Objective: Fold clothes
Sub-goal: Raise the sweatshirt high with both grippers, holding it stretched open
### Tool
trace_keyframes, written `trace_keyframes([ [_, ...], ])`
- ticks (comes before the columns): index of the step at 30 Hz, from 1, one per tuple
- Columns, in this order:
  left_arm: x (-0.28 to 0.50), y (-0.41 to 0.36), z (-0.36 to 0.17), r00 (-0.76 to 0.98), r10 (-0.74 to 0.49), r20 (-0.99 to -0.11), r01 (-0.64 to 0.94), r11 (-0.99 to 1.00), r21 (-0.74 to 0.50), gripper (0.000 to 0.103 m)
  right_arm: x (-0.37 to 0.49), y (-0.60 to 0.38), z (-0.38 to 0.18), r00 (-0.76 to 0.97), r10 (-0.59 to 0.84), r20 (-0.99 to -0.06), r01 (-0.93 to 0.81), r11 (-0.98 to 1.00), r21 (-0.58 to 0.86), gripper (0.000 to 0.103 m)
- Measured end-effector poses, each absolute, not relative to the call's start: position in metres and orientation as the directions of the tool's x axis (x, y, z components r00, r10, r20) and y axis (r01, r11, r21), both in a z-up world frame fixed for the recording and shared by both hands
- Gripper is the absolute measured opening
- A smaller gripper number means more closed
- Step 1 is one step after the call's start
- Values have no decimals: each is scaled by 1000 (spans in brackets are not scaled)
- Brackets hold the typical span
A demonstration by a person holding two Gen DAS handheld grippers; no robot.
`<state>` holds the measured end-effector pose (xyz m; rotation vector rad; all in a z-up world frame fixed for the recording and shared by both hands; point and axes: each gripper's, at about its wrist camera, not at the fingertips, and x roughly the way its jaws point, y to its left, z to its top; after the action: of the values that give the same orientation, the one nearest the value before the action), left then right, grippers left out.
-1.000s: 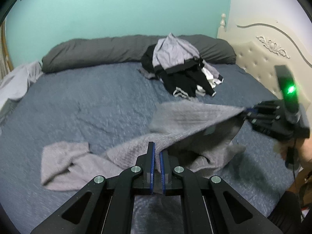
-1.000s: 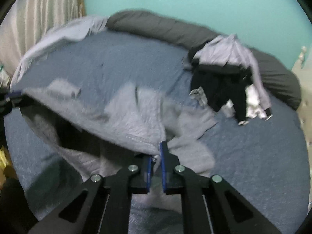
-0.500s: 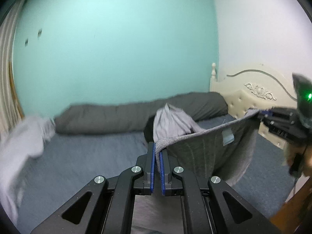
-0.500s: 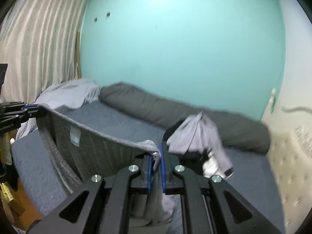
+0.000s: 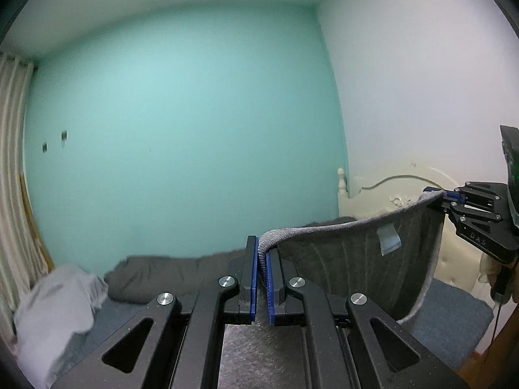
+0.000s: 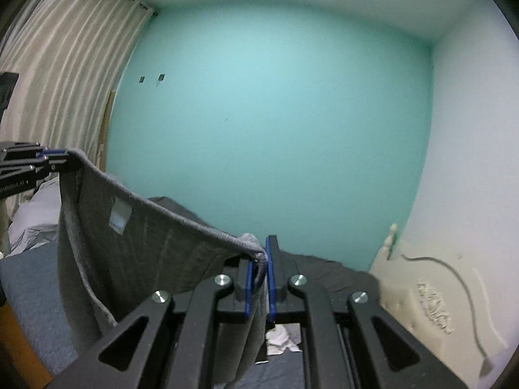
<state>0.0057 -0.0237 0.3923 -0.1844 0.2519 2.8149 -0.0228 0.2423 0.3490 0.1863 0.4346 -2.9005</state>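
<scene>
Turquoise wall behind; above the bed (image 5: 454, 317), a grey knit sweater (image 5: 350, 259) hangs between left tongs (image 5: 262, 278) and right tongs (image 6: 258, 283), both clamped on its top edge. Soft, light, stretchy; edge corners suit gripping.

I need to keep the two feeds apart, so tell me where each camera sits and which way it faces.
Left wrist: on the left claw, facing the teal wall; own fingers grip the grey garment, right claw at right.
Right wrist: on the right claw, facing that wall; left claw at left.
Shared: garment, wall, headboard.
</scene>
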Motion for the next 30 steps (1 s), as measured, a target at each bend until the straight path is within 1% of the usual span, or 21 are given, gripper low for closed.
trace_keyframes([
  [3, 20, -20, 414, -948, 291, -127, -310, -935, 174, 4, -11, 246, 366, -976, -172, -131, 203, -937, -286, 7],
  [6, 29, -19, 421, -948, 297, -114, -314, -932, 181, 4, 0, 248, 375, -977, -178, -118, 205, -937, -284, 7],
  [13, 34, -24, 419, -945, 301, -129, -320, -932, 172, 4, 12, 251, 376, -975, -182, -128, 213, -932, -294, 7],
  [21, 45, -33, 425, -949, 300, -100, -313, -934, 174, 4, 31, 253, 387, -977, -186, -102, 209, -931, -300, 7],
  [30, 34, -29, 423, -950, 303, -77, -312, -934, 173, 4, 45, 253, 389, -977, -197, -81, 212, -932, -293, 7],
])
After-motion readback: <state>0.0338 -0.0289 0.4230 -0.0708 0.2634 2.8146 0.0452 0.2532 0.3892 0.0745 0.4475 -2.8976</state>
